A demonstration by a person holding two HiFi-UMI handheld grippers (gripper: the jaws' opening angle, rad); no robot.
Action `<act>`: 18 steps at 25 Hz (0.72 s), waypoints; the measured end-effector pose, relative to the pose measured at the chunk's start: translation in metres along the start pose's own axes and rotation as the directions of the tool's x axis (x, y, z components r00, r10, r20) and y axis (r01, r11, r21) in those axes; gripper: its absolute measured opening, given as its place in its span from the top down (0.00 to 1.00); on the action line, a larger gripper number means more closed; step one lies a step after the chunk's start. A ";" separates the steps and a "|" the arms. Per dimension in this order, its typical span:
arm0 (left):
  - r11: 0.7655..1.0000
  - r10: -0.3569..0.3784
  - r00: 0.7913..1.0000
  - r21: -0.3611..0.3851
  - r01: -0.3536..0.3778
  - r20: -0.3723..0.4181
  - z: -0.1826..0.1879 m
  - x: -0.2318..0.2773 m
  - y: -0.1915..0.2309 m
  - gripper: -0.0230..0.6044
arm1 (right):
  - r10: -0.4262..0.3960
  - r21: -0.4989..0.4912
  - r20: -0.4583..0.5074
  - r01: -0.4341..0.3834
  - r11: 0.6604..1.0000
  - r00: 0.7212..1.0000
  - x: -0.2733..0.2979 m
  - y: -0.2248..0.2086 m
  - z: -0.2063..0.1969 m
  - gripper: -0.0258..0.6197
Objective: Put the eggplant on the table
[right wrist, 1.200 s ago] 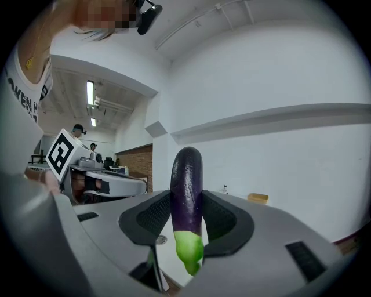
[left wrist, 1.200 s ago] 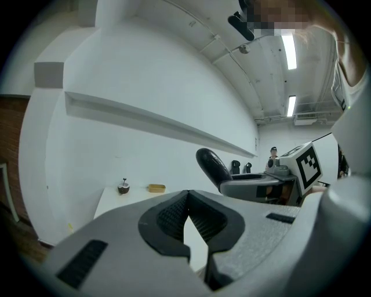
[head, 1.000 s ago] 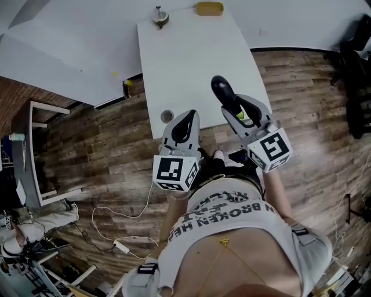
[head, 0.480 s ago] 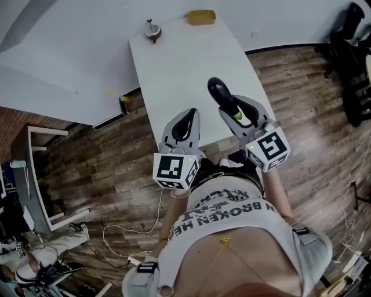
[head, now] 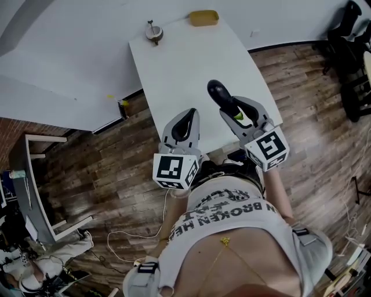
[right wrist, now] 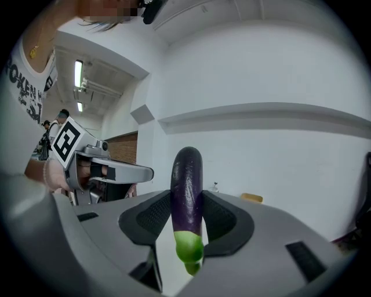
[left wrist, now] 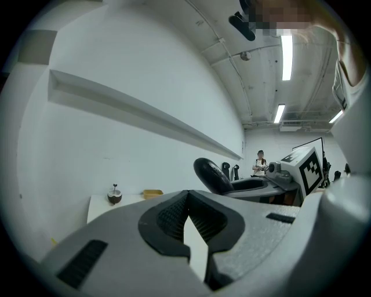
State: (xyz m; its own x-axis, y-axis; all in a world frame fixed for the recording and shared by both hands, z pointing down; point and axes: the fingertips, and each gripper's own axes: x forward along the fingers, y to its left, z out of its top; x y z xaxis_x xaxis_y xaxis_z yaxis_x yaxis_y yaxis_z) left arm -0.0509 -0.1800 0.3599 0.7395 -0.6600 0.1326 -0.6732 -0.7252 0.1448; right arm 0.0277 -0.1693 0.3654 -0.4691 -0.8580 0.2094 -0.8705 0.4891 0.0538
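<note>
right gripper (right wrist: 186, 216): jaws partway apart, clamped on the eggplant (right wrist: 186, 184) from both sides
eggplant place: in the right gripper's jaws, centre-right of head view, over the lower right part of the table (head: 174, 69); not set down yet
eggplant axis: runs along the jaws, dark rounded end sticking out past the tips toward the upper left of head view, green stem end back between the pads
key relation: table top lies below and ahead of the eggplant; gap between the two not readable, likely a lowering move left
left gripper (left wrist: 186, 204): jaw tips together, nothing between them, just beside the right one at the table's near edge
nearer tool: right, already carrying
far end of table: yellow block (head: 204, 17) and small brown cup (head: 153, 32), well apart from the eggplant
</note>
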 end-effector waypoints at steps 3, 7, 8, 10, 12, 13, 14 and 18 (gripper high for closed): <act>1.000 -0.006 1.000 -0.003 0.006 0.000 -0.001 -0.001 0.002 0.95 | -0.010 -0.002 -0.013 0.010 1.000 1.000 0.000 -0.001 -0.003 0.70; 1.000 -0.011 1.000 0.000 0.011 -0.009 -0.006 -0.001 0.007 0.95 | -0.016 -0.002 -0.019 0.016 1.000 1.000 0.003 -0.001 -0.008 0.70; 1.000 -0.008 1.000 0.001 0.009 -0.012 -0.007 -0.001 0.009 0.95 | -0.017 0.000 -0.024 0.017 1.000 1.000 0.003 -0.002 -0.010 0.70; 1.000 0.000 1.000 0.002 0.000 -0.014 -0.009 -0.002 0.010 0.95 | -0.017 0.000 -0.033 0.017 1.000 0.999 0.002 -0.004 -0.013 0.70; 1.000 0.011 1.000 0.003 -0.011 -0.011 -0.009 -0.002 0.012 0.95 | -0.014 -0.009 -0.034 0.013 1.000 0.999 0.003 -0.008 -0.013 0.70; 1.000 0.019 1.000 0.003 -0.019 -0.008 -0.008 -0.002 0.014 0.95 | -0.011 -0.015 -0.034 0.010 1.000 0.999 0.004 -0.010 -0.013 0.70; 1.000 0.028 1.000 0.003 -0.028 -0.003 -0.008 -0.002 0.016 0.95 | -0.005 -0.021 -0.033 0.004 1.000 0.999 0.005 -0.010 -0.012 0.70; 0.998 0.069 0.997 -0.008 -0.069 0.026 -0.005 -0.005 0.015 0.95 | 0.032 -0.040 -0.038 -0.034 0.999 0.999 0.002 -0.012 -0.011 0.70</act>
State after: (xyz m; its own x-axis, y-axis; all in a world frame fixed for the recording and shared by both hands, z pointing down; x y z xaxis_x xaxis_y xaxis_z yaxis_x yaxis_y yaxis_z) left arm -0.0646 -0.1869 0.3666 0.6907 -0.7136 0.1169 -0.7227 -0.6762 0.1430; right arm 0.0385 -0.1748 0.3755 -0.4910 -0.8350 0.2483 -0.8476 0.5238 0.0853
